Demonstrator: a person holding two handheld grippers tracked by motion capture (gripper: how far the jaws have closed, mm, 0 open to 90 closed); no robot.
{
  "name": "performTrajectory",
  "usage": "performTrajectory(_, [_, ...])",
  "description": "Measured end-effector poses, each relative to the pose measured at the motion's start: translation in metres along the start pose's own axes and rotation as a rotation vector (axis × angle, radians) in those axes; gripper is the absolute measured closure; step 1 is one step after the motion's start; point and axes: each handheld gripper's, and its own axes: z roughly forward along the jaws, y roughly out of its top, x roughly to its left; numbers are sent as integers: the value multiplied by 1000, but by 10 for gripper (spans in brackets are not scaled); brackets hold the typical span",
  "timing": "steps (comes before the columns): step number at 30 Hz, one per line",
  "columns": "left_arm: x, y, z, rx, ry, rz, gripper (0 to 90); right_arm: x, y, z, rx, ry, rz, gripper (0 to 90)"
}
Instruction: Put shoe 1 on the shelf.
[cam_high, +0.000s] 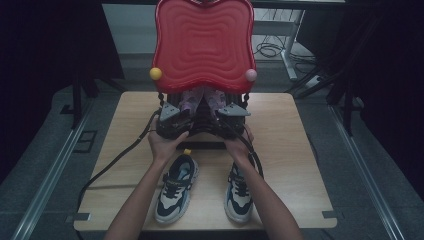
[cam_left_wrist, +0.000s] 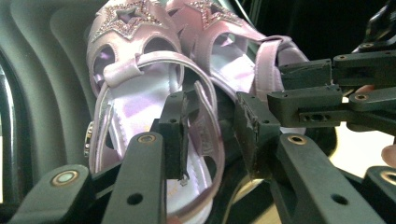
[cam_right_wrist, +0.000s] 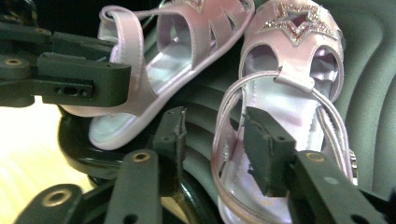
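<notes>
From above, your red lid (cam_high: 203, 42) hides most of the pink sandals (cam_high: 200, 98) at 12 o'clock, and its top is cut off. In your left claw (cam_left_wrist: 210, 133) view, the sandal's heel runs off at 6 o'clock.

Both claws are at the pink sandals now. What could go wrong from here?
1. Left claw and right claw each straddle only a thin sandal strap, which may flex and slip out.
2. The claws sit close together and could collide.
3. The red lid stands right above; lifting might bump it.
</notes>
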Motion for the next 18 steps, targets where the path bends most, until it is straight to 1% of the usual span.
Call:
performTrajectory(2, [0, 1, -3, -3, -5, -10, 635, 0, 1, -3, -5, 9, 8, 558])
performTrajectory(5, [-1, 1, -6, 6, 1, -10, 631, 1, 3, -9, 0, 20, 13, 542])
performTrajectory(6, [-1, 1, -7, 8, 0, -7, 630, 1, 3, -10, -2, 30, 16, 539])
performTrajectory(12, [-6, 1, -17, 20, -3, 15, 622, -1, 1, -23, -9, 35, 14, 533])
performTrajectory(16, [-9, 1, -23, 28, -11, 17, 621, -4, -1, -30, -21, 54, 37, 533])
performTrajectory(18, [-11, 1, -26, 32, -13, 19, 621, -6, -3, -34, -23, 56, 39, 533])
